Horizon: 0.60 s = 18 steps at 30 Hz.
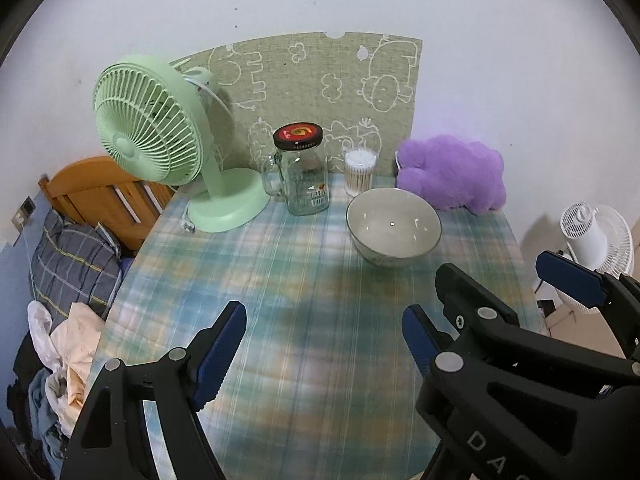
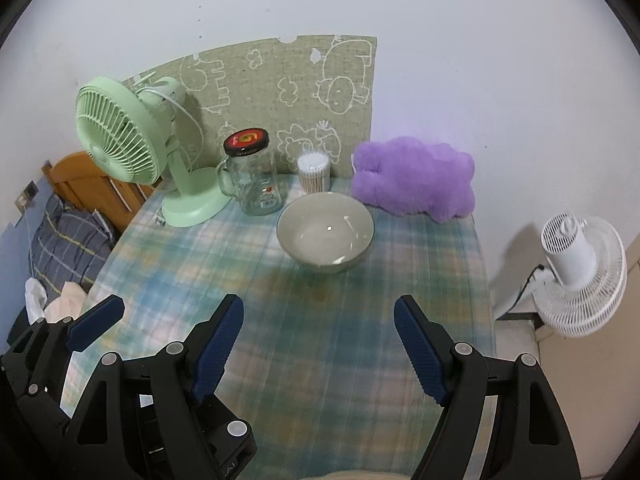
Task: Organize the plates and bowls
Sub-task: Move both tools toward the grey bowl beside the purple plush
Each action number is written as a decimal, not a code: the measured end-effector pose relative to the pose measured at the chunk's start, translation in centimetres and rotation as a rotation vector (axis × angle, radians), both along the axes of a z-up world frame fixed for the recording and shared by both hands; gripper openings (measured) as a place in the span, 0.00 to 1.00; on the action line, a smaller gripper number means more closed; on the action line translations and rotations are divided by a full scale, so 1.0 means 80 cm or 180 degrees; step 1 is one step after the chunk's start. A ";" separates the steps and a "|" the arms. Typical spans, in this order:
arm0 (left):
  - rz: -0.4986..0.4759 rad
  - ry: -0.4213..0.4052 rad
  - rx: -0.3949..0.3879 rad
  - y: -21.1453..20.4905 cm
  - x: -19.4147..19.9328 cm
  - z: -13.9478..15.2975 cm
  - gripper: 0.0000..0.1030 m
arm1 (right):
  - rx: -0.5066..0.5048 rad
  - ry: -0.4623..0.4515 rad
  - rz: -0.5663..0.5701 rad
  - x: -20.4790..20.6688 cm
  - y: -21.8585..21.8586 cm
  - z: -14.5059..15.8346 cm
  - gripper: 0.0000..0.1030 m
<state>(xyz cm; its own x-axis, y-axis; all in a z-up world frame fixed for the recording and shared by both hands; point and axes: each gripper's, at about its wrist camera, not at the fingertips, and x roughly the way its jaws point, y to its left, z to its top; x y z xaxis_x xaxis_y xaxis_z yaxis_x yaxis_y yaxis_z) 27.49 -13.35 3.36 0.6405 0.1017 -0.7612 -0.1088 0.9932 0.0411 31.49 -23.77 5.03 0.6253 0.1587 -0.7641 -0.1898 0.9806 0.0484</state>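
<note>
Left hand-held gripper (image 1: 324, 344) and right hand-held gripper (image 2: 318, 344) gaped empty; I judged bowl (image 2: 325, 232), frame centre, rigid, glazed-slick, breakable: pinch rim.

Pastel colours on a plaid tabletop.
The tabletop (image 2: 360, 360) is blue, green and cream plaid; on it are a pale grey-white bowl (image 2: 325, 232), a mint green fan (image 2: 132, 148), a clear jar (image 2: 256, 184) with a black and red lid, and a purple plush (image 2: 416, 176). Fingers (image 2: 218, 346) are blue on black.
</note>
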 end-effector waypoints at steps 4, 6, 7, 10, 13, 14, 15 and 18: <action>0.0031 0.0002 0.0045 -0.009 0.021 -0.001 0.78 | 0.0060 0.0014 0.0011 0.024 -0.009 -0.005 0.78; 0.0042 0.0003 0.0069 -0.012 0.033 -0.002 0.77 | 0.0104 0.0010 0.0040 0.036 -0.013 -0.008 0.78; 0.0049 0.0006 0.0072 -0.014 0.040 -0.004 0.77 | 0.0120 0.0011 0.0040 0.042 -0.015 -0.010 0.78; 0.0053 0.0023 0.0053 -0.019 0.062 -0.013 0.75 | 0.0134 0.0024 0.0021 0.062 -0.019 -0.016 0.73; 0.0002 0.0062 0.0114 -0.026 0.089 -0.024 0.70 | 0.0107 0.0067 0.0021 0.087 -0.022 -0.027 0.70; -0.0001 0.0074 0.0121 -0.026 0.096 -0.027 0.70 | 0.0105 0.0071 0.0024 0.094 -0.024 -0.031 0.70; 0.0008 0.0084 0.0131 -0.027 0.103 -0.029 0.70 | 0.0101 0.0072 0.0021 0.104 -0.025 -0.036 0.70; 0.0018 0.0114 0.0119 -0.027 0.127 -0.042 0.67 | 0.0108 0.0104 0.0019 0.126 -0.027 -0.046 0.69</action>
<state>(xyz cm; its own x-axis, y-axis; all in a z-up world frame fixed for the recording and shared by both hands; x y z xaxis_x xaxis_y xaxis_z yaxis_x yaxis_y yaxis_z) 37.63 -15.50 0.03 0.6123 0.1342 -0.7792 -0.1123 0.9903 0.0822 41.56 -25.97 1.31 0.5991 0.1886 -0.7781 -0.1934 0.9772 0.0879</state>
